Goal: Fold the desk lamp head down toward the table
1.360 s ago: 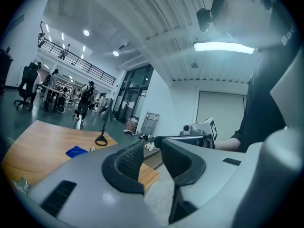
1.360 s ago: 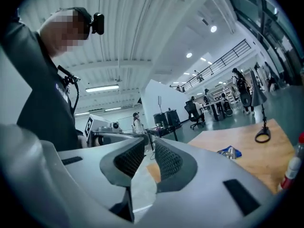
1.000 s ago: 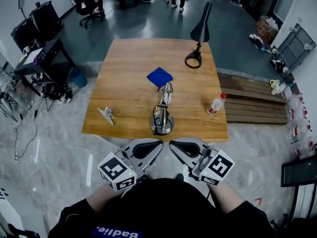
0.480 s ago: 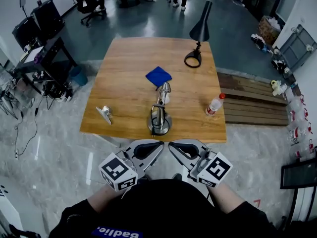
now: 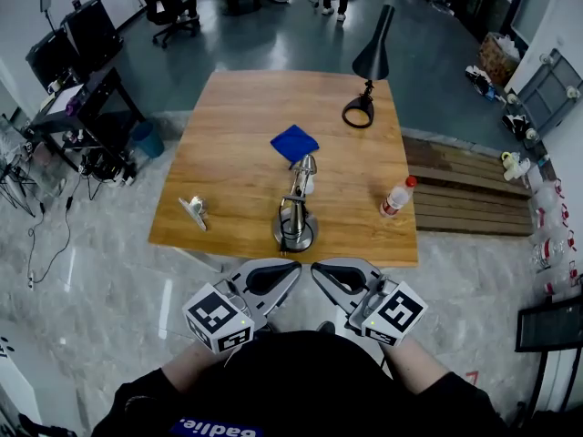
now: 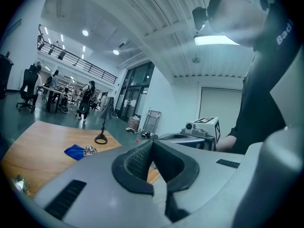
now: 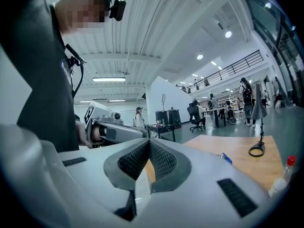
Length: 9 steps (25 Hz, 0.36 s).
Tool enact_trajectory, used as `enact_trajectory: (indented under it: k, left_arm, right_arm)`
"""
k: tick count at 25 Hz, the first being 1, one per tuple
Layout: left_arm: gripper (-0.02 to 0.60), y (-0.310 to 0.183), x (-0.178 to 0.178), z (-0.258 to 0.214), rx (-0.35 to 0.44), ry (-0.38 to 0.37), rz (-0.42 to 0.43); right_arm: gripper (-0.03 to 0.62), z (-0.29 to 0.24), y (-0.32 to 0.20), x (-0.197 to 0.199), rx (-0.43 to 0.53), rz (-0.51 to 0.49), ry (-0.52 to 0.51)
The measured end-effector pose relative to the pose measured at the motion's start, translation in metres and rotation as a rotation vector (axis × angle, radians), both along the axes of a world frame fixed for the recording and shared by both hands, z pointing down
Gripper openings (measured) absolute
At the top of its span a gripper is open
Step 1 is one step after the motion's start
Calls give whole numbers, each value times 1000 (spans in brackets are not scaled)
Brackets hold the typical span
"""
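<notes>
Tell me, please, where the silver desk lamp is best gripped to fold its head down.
On the silver desk lamp, probably grip the small head, atop the arm rising from the round base. Come from the near table edge, over the base: the arm leans away toward the blue cloth, leaving the head's sides free.

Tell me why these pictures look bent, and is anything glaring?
Head view: the wide lens bows the table edges slightly, and ceiling lights glare off the polished floor. Left gripper view: strong fisheye, dark corners, a ceiling light blown out white. Right gripper view: same fisheye and dark corners; a mosaic patch was added afterwards at top left.
</notes>
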State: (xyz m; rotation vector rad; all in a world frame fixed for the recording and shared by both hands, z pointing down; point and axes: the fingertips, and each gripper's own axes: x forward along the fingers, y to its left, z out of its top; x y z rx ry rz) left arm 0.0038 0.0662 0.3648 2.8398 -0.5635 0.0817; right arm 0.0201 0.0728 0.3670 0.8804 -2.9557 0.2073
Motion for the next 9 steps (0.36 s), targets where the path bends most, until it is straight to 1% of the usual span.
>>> enact_trajectory:
  k: [9]
  left_arm:
    - [8,1,-7,1,-10,-4,-4]
  right_arm:
    - [6,1,0,-7,-8,-1,3]
